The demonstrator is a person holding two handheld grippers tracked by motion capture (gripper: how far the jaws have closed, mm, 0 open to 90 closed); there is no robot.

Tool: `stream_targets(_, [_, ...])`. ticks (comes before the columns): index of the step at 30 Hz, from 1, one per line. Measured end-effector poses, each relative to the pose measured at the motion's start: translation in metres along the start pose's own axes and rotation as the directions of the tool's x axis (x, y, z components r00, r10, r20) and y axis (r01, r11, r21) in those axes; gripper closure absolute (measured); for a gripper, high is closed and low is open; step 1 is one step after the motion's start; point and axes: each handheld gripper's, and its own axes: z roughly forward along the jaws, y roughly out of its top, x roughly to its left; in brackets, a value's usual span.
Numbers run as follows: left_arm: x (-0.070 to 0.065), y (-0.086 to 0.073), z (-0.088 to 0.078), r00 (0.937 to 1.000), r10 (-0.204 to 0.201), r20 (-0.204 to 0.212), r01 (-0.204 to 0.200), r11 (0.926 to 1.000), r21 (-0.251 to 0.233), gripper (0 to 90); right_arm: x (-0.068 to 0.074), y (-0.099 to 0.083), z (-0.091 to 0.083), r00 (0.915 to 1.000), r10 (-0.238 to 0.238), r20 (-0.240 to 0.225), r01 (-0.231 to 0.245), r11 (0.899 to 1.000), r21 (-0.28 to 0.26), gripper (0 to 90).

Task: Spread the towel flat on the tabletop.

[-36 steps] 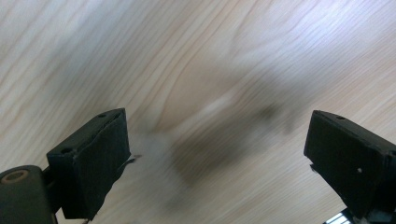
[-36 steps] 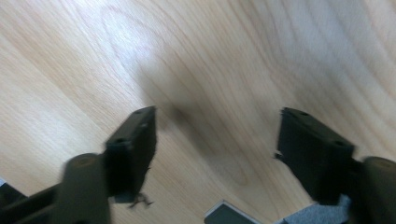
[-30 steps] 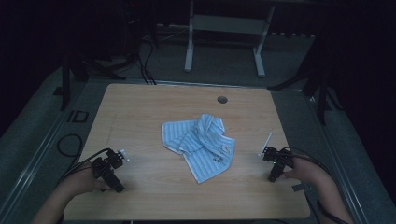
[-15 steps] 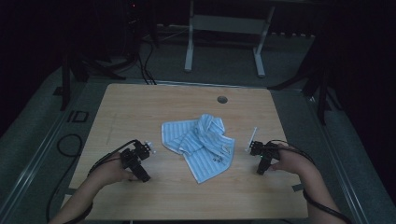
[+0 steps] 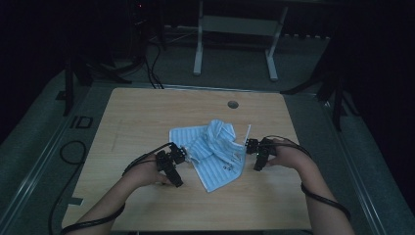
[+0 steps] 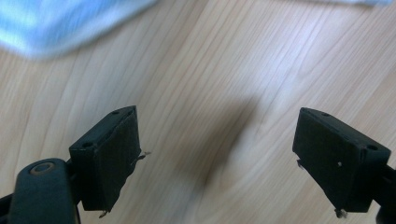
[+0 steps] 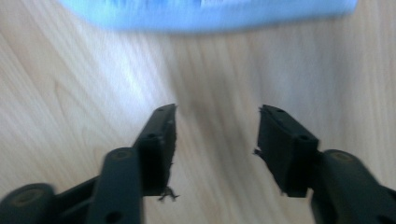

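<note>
A crumpled light-blue striped cloth (image 5: 213, 149) lies in the middle of the wooden table (image 5: 142, 112). My left gripper (image 5: 180, 154) is at the cloth's left edge, low over the wood. In the left gripper view its jaws (image 6: 217, 121) stand wide apart over bare wood, with the cloth (image 6: 56, 23) blurred ahead at the upper left. My right gripper (image 5: 250, 146) is at the cloth's right edge. Its jaws (image 7: 218, 112) have just been closing and are still apart with nothing between them. The cloth (image 7: 210, 11) lies just beyond their tips.
A round cable hole (image 5: 233, 104) sits near the table's far edge. Behind the table stands a white frame (image 5: 235, 29), and cables (image 5: 73, 147) lie on the dark floor to the left. Bare wood surrounds the cloth on all sides.
Both hands have moved inward from the table's near corners to the cloth's two sides. The cloth has not moved.
</note>
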Motion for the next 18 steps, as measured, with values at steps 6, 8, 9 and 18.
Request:
stream_targets(6, [-0.013, 0.025, 0.003, 0.9987, 0.049, 0.015, -0.049, 0.9986, -0.022, 18.9, -0.013, 0.021, 0.0, 0.9998, -0.017, -0.014, 0.017, 1.0, 0.002, 48.6])
stream_targets(8, [-0.018, 0.035, 0.007, 0.9973, 0.072, 0.015, -0.072, 0.9973, -0.013, 18.9, -0.016, 0.024, 0.0, 0.9996, -0.02, -0.018, 0.02, 1.0, 0.003, 48.6])
stream_targets(9, [-0.02, 0.04, 0.009, 0.9966, 0.081, 0.015, -0.081, 0.9967, -0.011, 18.9, -0.018, 0.028, 0.001, 0.9997, -0.022, -0.015, 0.022, 1.0, 0.002, 48.8])
stream_targets(18, [-0.027, 0.076, 0.026, 0.9961, 0.085, 0.021, -0.085, 0.9963, -0.016, 21.5, -0.042, 0.049, -0.002, 0.9998, 0.018, -0.01, -0.018, 0.999, -0.041, 52.4])
